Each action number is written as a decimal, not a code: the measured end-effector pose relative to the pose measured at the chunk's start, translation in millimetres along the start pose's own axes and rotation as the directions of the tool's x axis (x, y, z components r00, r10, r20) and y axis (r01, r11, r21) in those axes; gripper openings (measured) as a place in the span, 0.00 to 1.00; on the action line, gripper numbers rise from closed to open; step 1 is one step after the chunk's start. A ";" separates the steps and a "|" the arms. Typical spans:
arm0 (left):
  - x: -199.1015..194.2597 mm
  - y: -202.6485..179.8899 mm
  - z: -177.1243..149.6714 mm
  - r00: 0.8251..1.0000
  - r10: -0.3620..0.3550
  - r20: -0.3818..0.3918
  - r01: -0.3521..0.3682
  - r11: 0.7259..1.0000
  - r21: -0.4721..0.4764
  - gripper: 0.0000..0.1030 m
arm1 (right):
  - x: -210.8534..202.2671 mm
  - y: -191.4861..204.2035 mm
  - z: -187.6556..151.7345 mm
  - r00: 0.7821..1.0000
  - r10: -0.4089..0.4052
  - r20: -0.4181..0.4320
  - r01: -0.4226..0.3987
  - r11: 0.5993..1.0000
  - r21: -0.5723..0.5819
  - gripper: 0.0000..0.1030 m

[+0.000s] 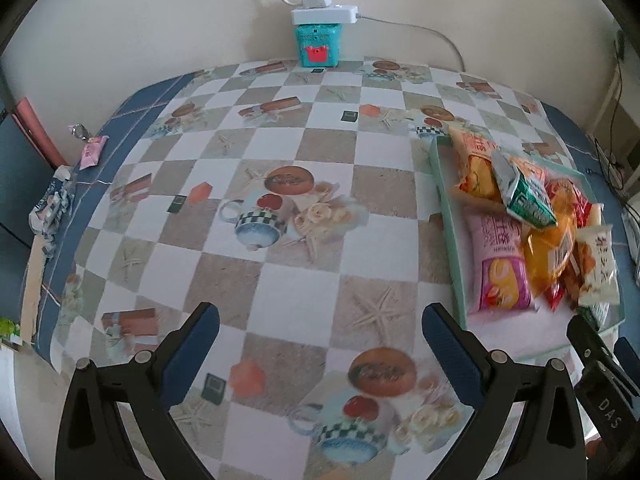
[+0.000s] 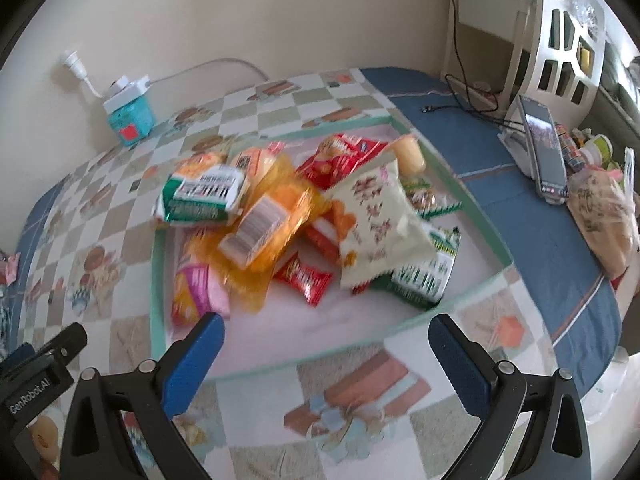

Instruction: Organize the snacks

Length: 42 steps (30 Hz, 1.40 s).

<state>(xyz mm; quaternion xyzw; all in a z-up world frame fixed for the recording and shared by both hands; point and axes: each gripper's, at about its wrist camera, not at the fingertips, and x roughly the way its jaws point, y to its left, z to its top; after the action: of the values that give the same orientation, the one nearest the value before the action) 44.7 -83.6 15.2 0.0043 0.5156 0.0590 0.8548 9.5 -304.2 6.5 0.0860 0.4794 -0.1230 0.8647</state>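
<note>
snack packets (image 2: 280,216): glossy plastic film | tablecloth (image 1: 280,280): smooth printed vinyl

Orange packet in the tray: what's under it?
The orange packet lies over a pink packet and a red wrapper, inside the tray. Anything else beneath it is covered.

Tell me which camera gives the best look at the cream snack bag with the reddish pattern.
The right wrist view. There the cream bag lies on top of the pile in the tray, its printed face fully showing. The left wrist view catches it only at the pile's right edge, narrow and partly covered.
</note>
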 end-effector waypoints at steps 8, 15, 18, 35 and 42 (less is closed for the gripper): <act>-0.1 11.5 -17.9 0.998 0.063 -0.010 -0.063 0.996 0.056 0.98 | -3.3 7.3 -17.0 1.000 -0.010 -0.028 0.009 0.999 -0.039 1.00; -3.7 21.5 -22.9 0.998 0.058 -0.008 -0.058 0.998 0.040 0.98 | -5.8 10.9 -26.5 0.999 -0.020 -0.044 0.017 0.998 -0.063 1.00; -4.0 22.2 -23.4 0.998 0.060 -0.009 -0.060 0.997 0.039 0.98 | -6.7 12.2 -28.6 0.999 -0.020 -0.046 0.017 0.998 -0.067 1.00; 3.8 18.0 -23.3 0.997 0.059 -0.039 -0.057 0.996 0.061 0.98 | -2.8 11.2 -25.9 0.999 -0.005 -0.051 0.002 0.998 -0.059 1.00; 4.9 15.8 -21.9 0.997 0.068 -0.042 -0.065 0.995 0.075 0.98 | -0.5 13.7 -22.3 0.999 -0.003 -0.046 -0.001 0.997 -0.075 1.00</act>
<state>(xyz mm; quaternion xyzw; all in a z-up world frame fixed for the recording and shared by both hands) 26.1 -68.6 1.7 0.0516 0.5359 0.0687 0.8399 -4.7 -285.0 -4.3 0.0560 0.5033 -0.1035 0.8560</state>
